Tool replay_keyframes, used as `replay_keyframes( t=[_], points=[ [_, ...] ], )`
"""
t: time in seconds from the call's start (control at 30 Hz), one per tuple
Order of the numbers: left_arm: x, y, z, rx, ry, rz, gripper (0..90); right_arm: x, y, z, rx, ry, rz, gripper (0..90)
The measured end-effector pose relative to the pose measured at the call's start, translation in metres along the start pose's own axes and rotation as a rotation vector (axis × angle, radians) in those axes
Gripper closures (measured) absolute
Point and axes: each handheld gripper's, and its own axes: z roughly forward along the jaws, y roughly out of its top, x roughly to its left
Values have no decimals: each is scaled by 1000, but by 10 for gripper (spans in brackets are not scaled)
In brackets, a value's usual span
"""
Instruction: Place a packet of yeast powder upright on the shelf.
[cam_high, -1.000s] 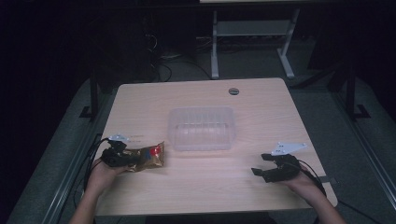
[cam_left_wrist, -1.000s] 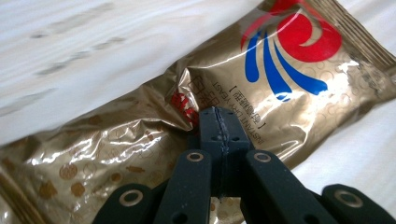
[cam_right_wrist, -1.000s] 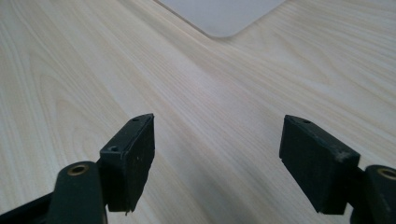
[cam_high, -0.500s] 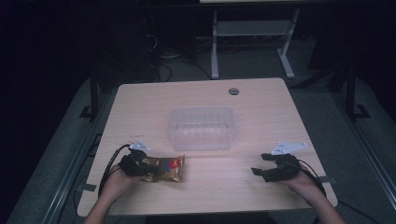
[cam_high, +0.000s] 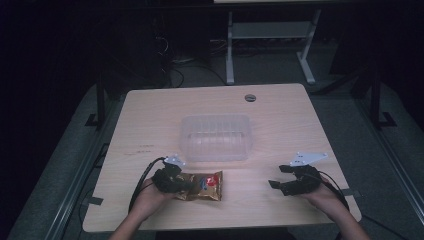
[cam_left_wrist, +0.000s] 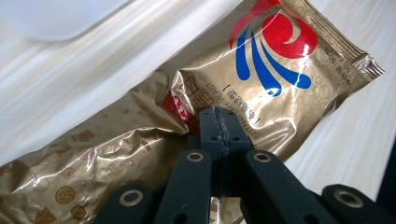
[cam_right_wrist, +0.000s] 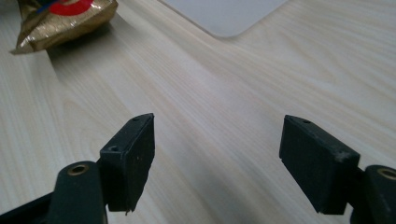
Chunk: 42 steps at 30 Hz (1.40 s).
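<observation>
A gold foil packet (cam_high: 202, 185) with a red and blue logo lies on the table's near left, just in front of the clear plastic tub (cam_high: 216, 138). My left gripper (cam_high: 186, 185) is shut on the packet's left end. In the left gripper view the two black jaws (cam_left_wrist: 219, 126) meet tightly on the crinkled gold packet (cam_left_wrist: 196, 102). Over the near right of the table my right gripper (cam_high: 281, 176) stands open with nothing between its fingers. In the right gripper view its wide-apart fingertips (cam_right_wrist: 135, 144) hover low over bare wood, with the packet's corner (cam_right_wrist: 60, 18) at the top left.
The tub is empty and stands in the middle of the light wood table (cam_high: 150, 120). A round cable hole (cam_high: 250, 97) sits near the far edge. Dark floor, cables and a white stand's legs (cam_high: 270, 45) lie beyond the table.
My left gripper has carried the gold packet rightward along the near side of the table, to just in front of the tub. The right gripper has stayed where it was, open.
</observation>
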Motion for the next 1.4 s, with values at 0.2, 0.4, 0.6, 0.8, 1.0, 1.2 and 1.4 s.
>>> replay_keyframes(
  t=[0.2, 0.4, 0.6, 0.8, 1.0, 1.2, 1.4],
  points=[
    [-17, 12, 16, -3, -39, 15, 899, 1, 1, 1, 18, 47, 36, 267],
    [-32, 24, 32, -10, -62, 40, 900, 4, 4, 0, -2, 104, 75, 254],
    [-46, 37, 49, -27, -85, 62, 899, 10, 7, 6, 12, 154, 95, 240],
    [-57, 47, 64, -57, -104, 54, 899, 19, 12, 15, 42, 195, 117, 223],
    [-63, 48, 69, -83, -100, 60, 899, 19, 12, 26, 81, 223, 166, 222],
    [-62, 48, 69, -86, -106, 62, 899, 18, 15, 39, 97, 252, 211, 239],
    [-63, 46, 69, -101, -98, 68, 899, 19, 17, 49, 111, 301, 246, 308]
  ],
)
